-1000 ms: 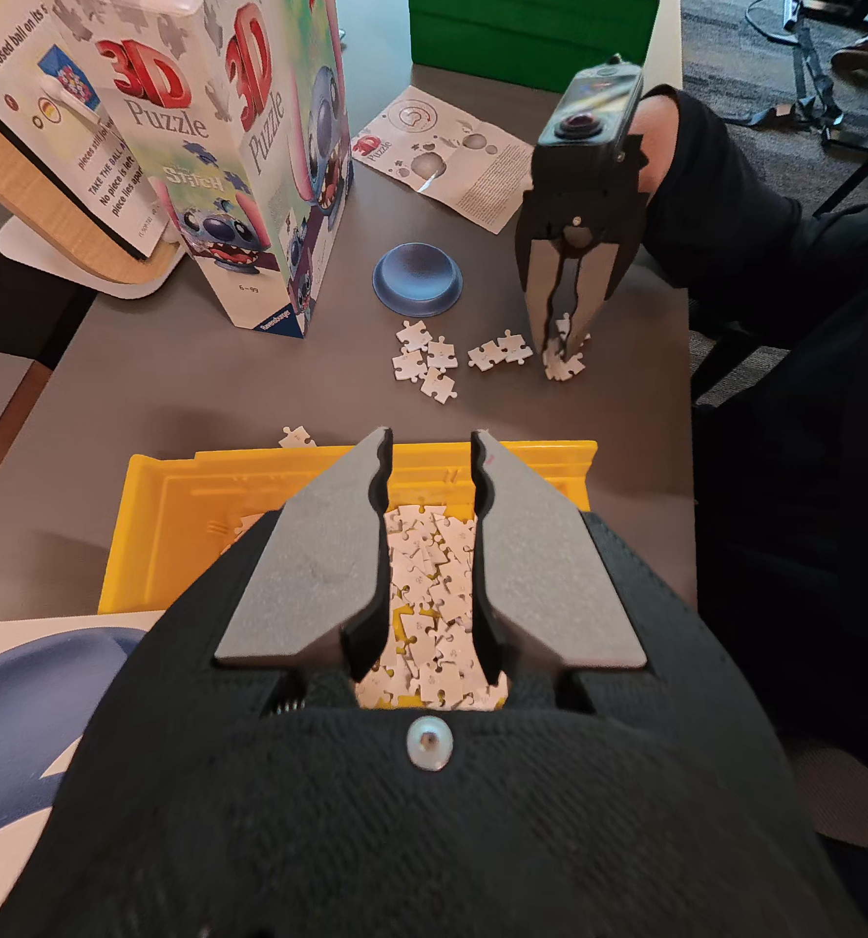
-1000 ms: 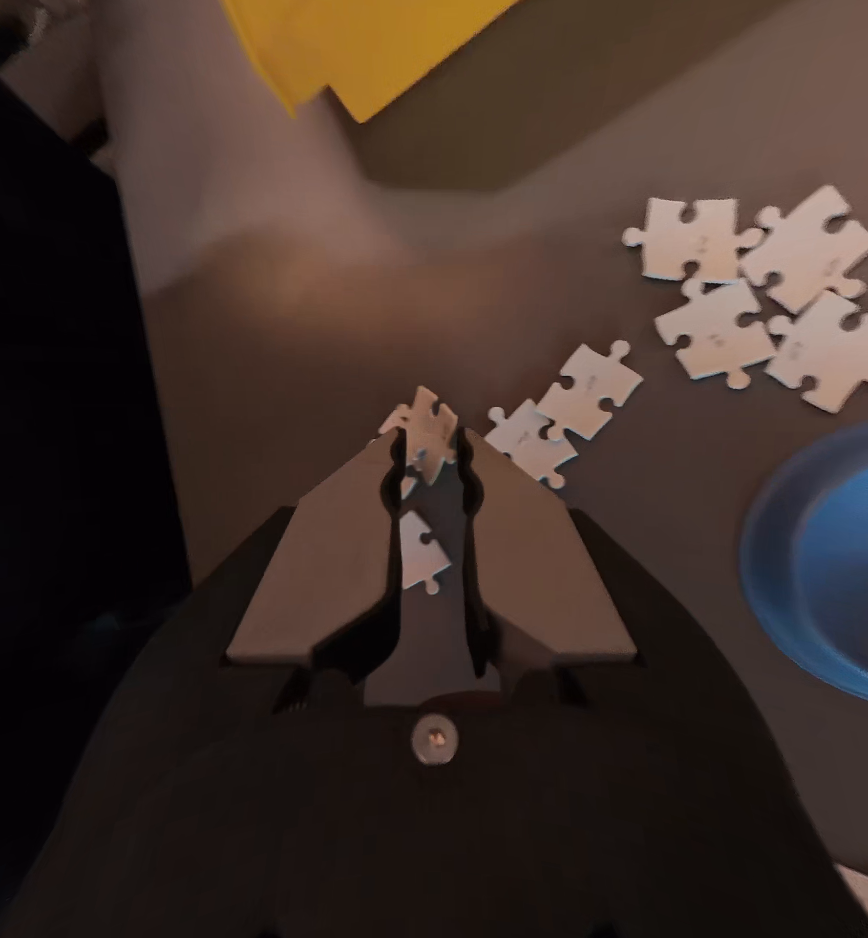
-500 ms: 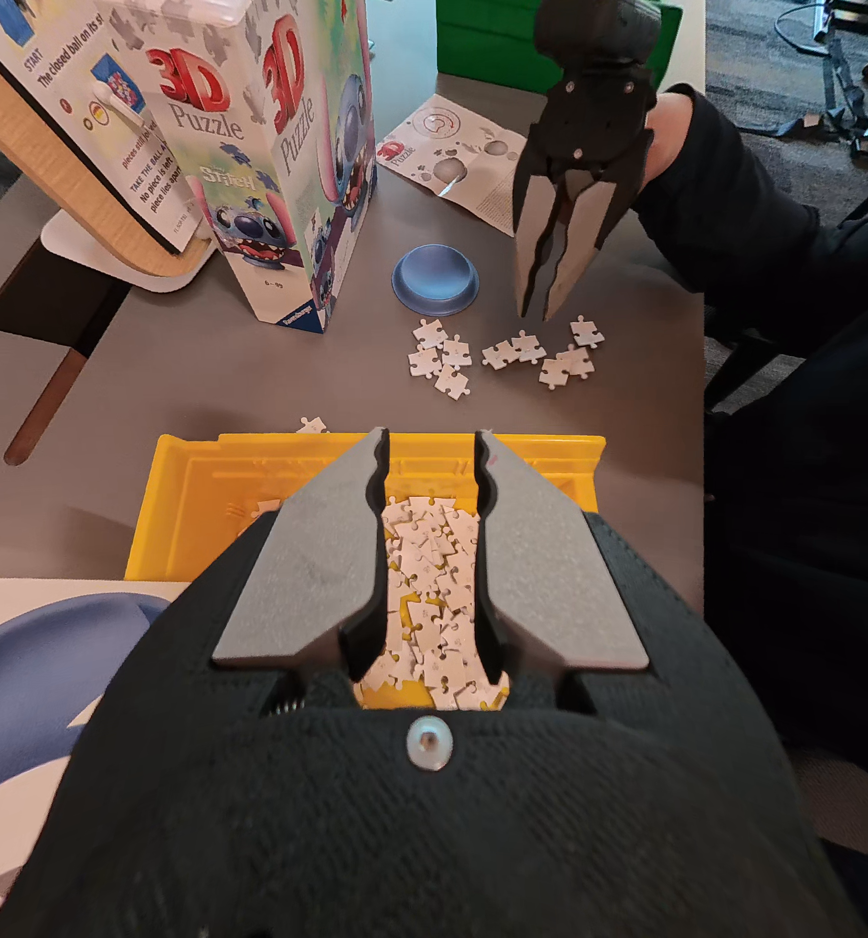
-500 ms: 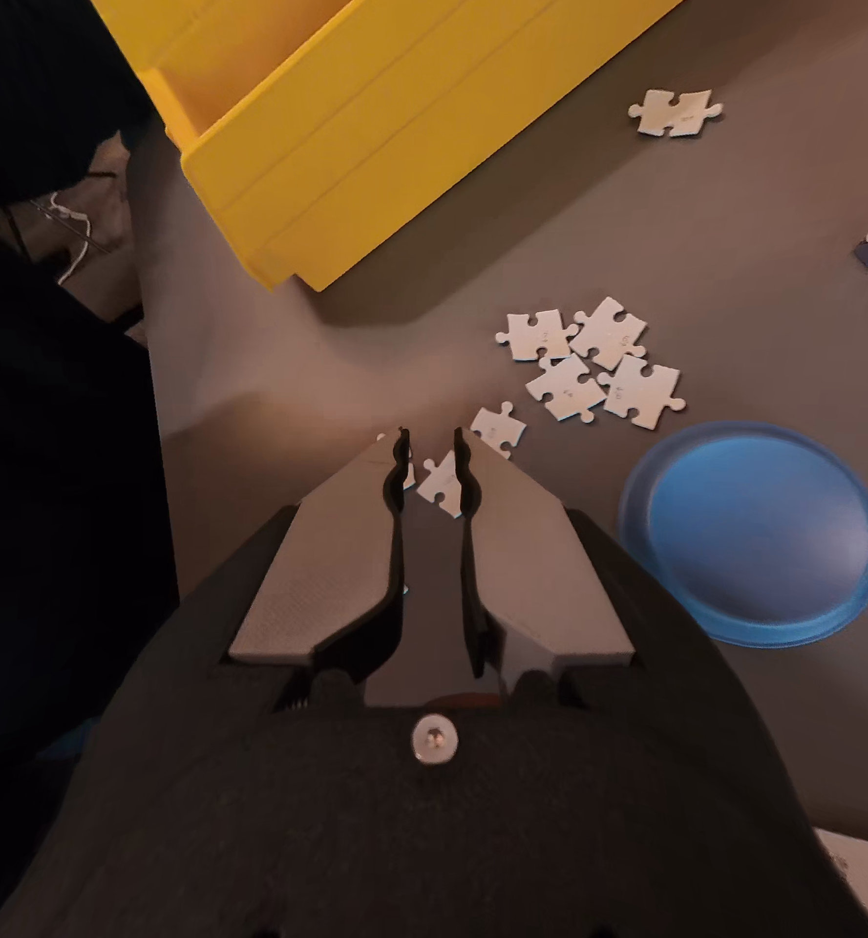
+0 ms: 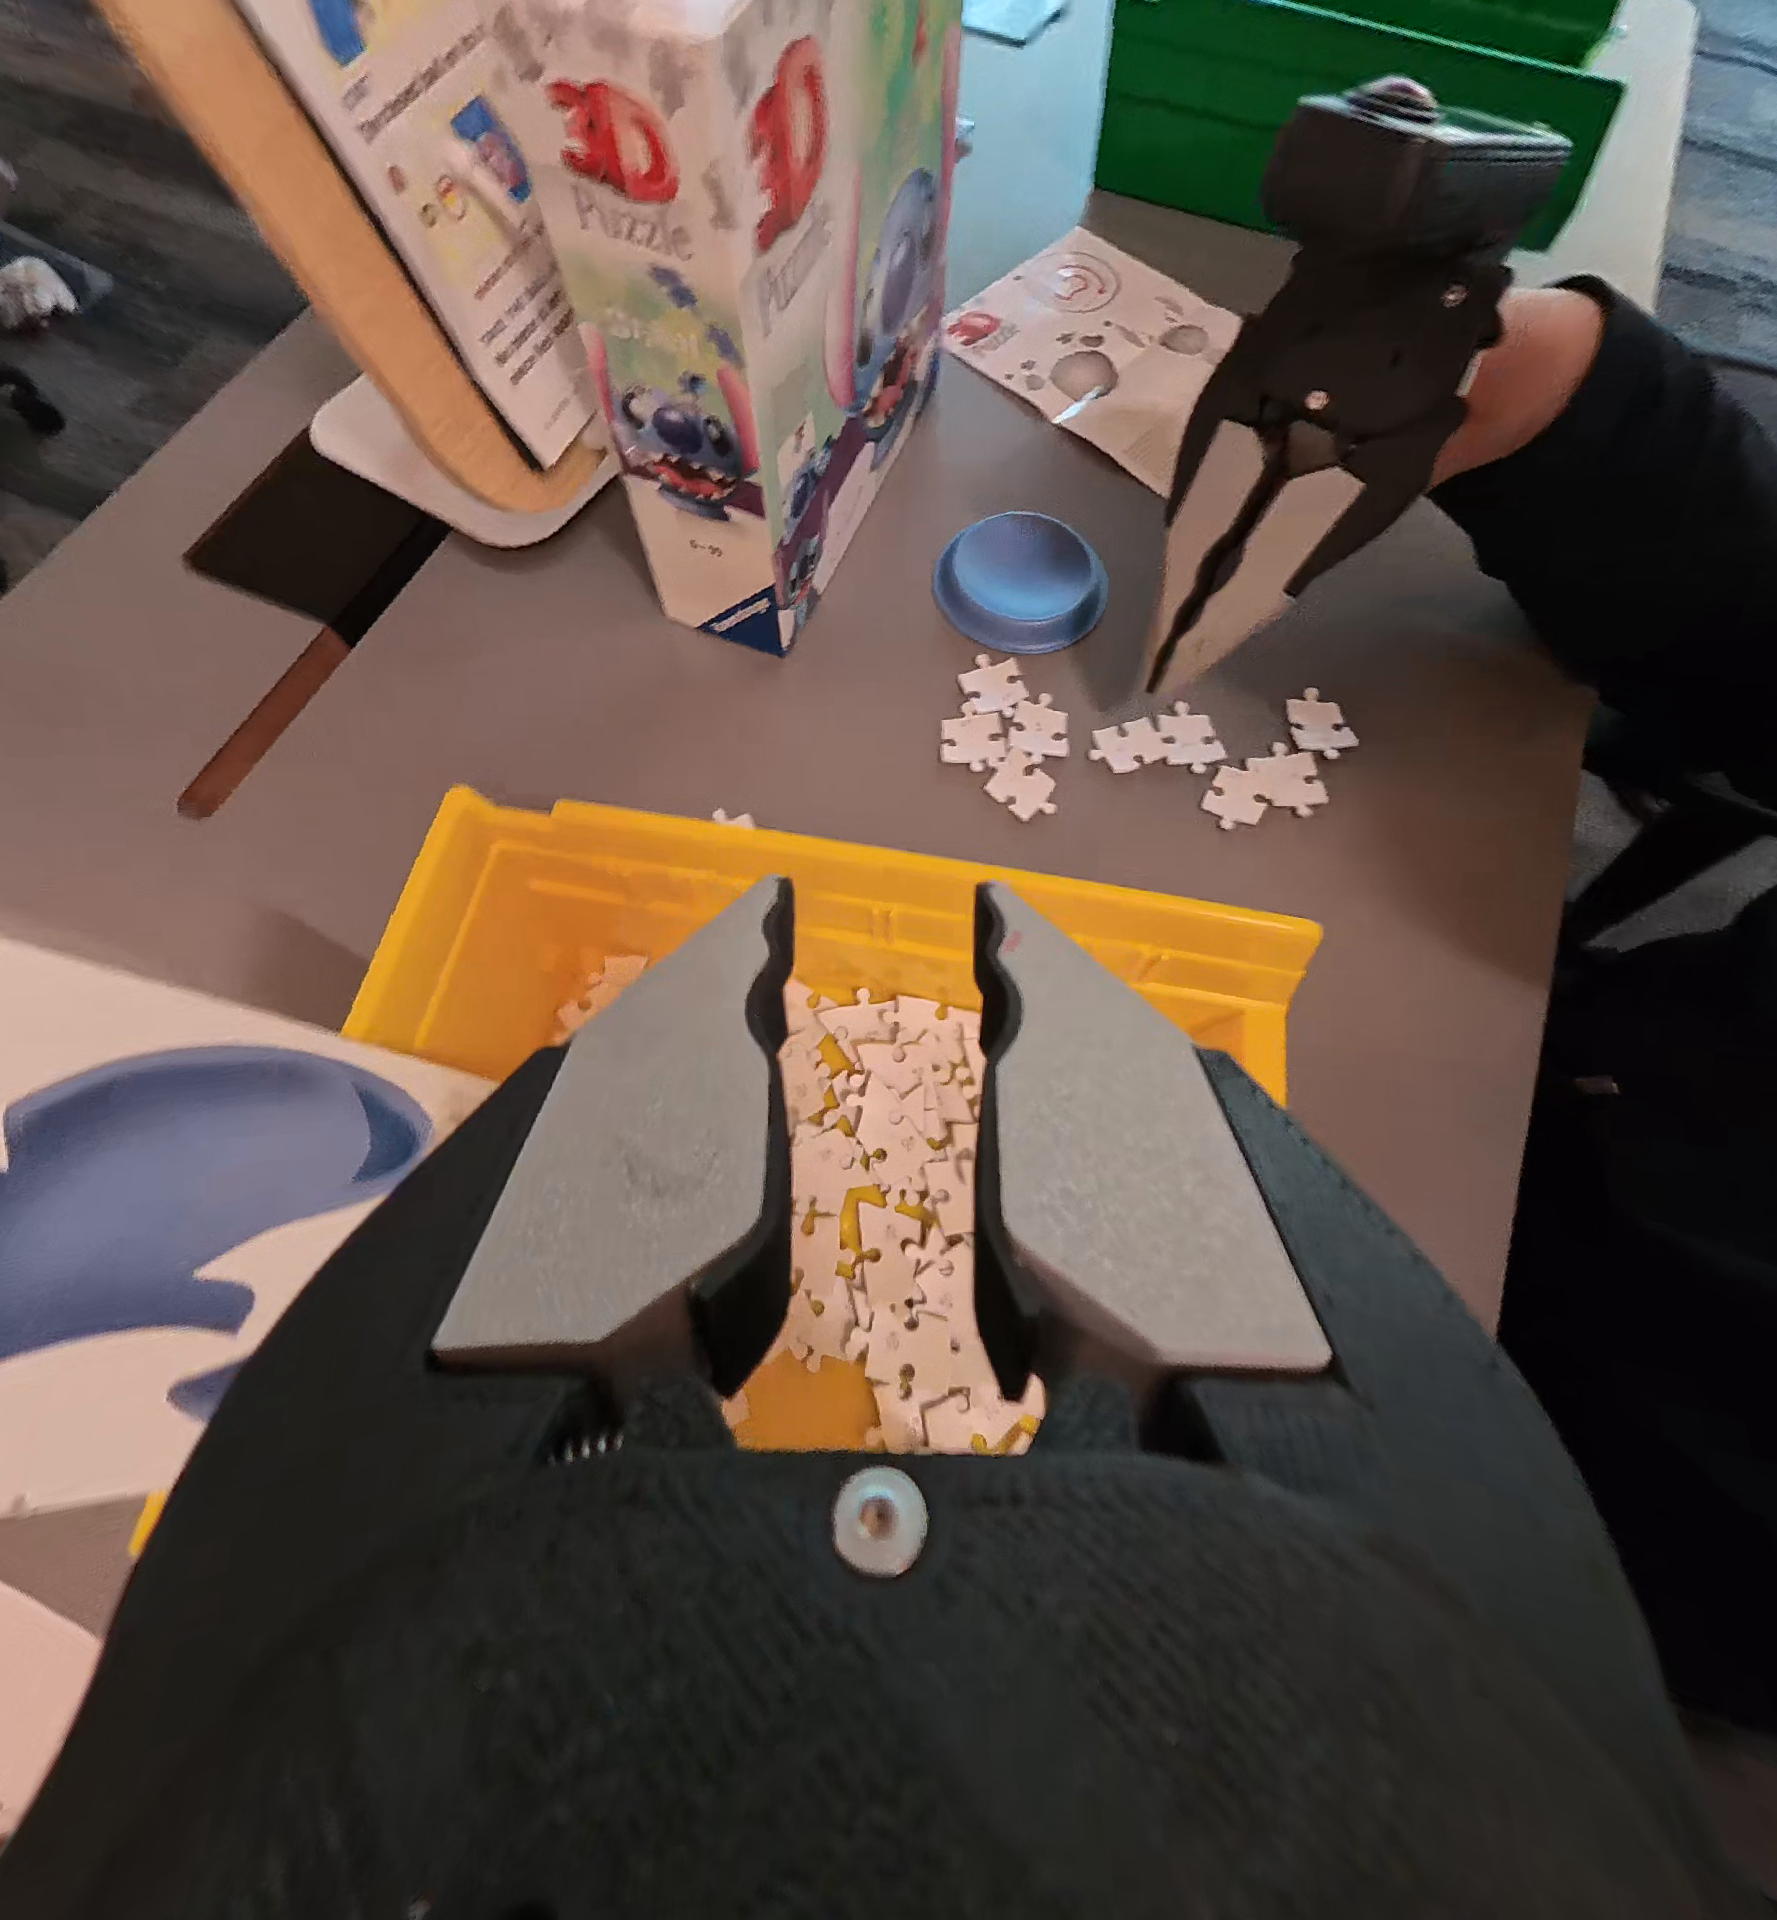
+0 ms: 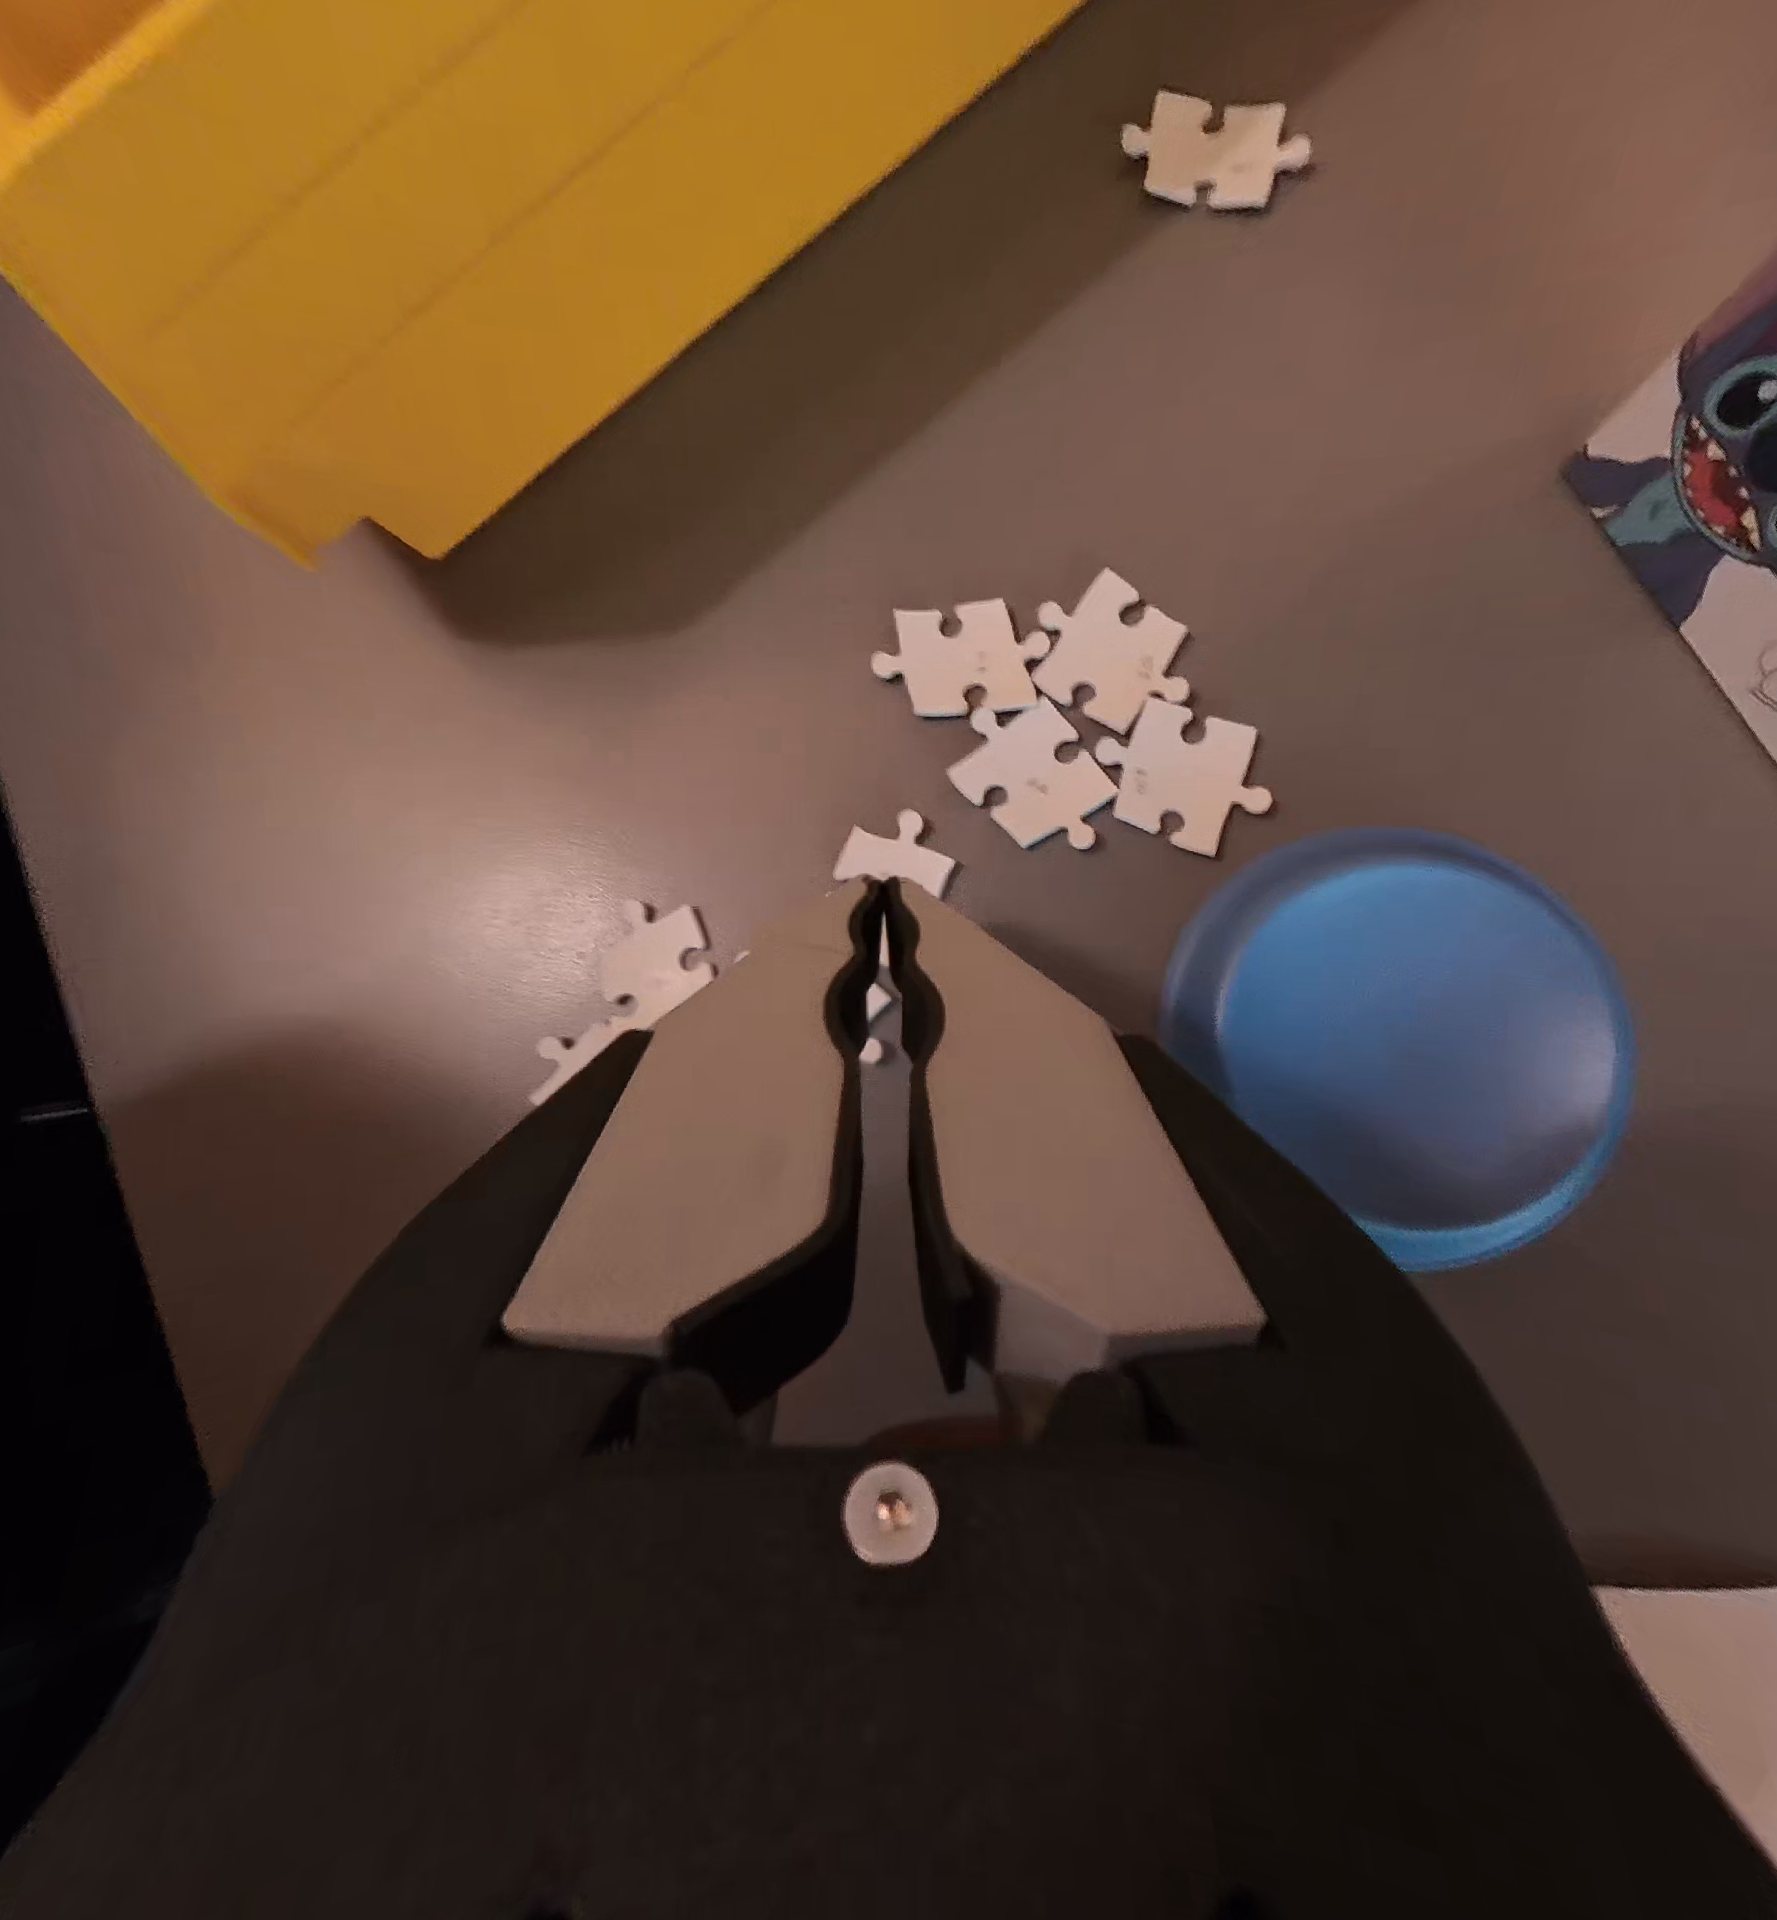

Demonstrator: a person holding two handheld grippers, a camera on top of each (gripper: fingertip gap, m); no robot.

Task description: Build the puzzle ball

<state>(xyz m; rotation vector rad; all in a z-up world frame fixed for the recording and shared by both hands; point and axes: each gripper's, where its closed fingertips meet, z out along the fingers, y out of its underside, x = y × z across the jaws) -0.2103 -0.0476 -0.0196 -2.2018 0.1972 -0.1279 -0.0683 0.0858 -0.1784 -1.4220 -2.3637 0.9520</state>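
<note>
My left gripper (image 5: pixel 882 904) is open and empty, hovering over the yellow bin (image 5: pixel 1123 925), which holds several white puzzle pieces (image 5: pixel 884 1122). My right gripper (image 6: pixel 882 885) is shut with nothing between its tips. It hangs just above the grey table, over loose white pieces (image 6: pixel 894 857). It also shows in the left wrist view (image 5: pixel 1175 665), beside the blue round stand (image 5: pixel 1019 582). A cluster of joined pieces (image 6: pixel 1060 738) lies just beyond its tips, and more pieces (image 6: pixel 655 961) lie to their left.
The tall puzzle box (image 5: pixel 780 312) stands at the back, with a leaflet (image 5: pixel 1092 332) and a green bin (image 5: pixel 1362 83) behind the stand. A wooden holder with a sheet (image 5: pixel 344 260) is at the back left. A white sheet with a blue shape (image 5: pixel 84 1195) lies left of the bin.
My right gripper let go of a piece it pinched at the table, rose, shifted toward the blue stand and closed its jaws. My left gripper stayed open over the bin.
</note>
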